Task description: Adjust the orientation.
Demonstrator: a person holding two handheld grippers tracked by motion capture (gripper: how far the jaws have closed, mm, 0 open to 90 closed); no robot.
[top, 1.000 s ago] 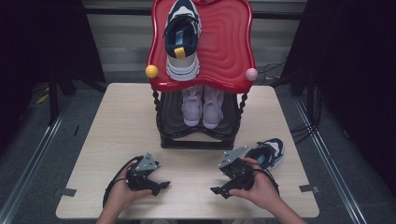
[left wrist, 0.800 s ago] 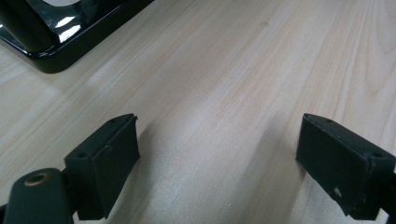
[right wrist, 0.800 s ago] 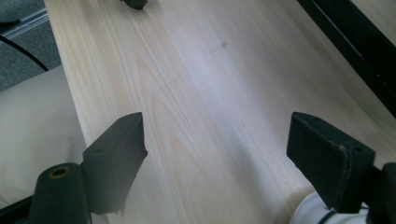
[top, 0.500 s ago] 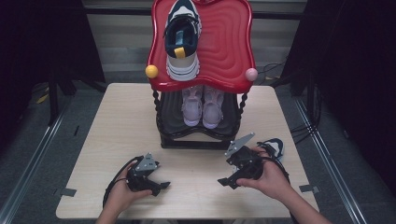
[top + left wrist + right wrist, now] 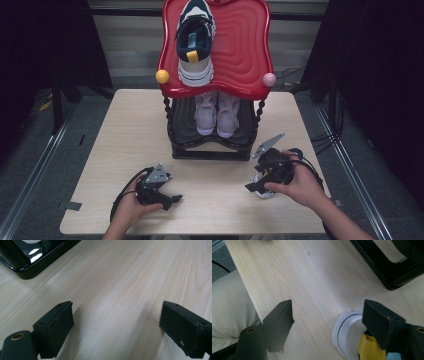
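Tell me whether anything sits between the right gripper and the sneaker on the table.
Nothing visible does. The right gripper hangs directly over the sneaker, jaws apart, one beside the heel, with bare table under the other.

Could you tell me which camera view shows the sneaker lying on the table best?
The right gripper view: the sneaker shows its white heel and yellow tab up close. The high view has it mostly hidden under the right gripper; the left gripper view looks at bare tabletop.

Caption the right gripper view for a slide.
Open right gripper above the table, its jaws beside a sneaker's heel.
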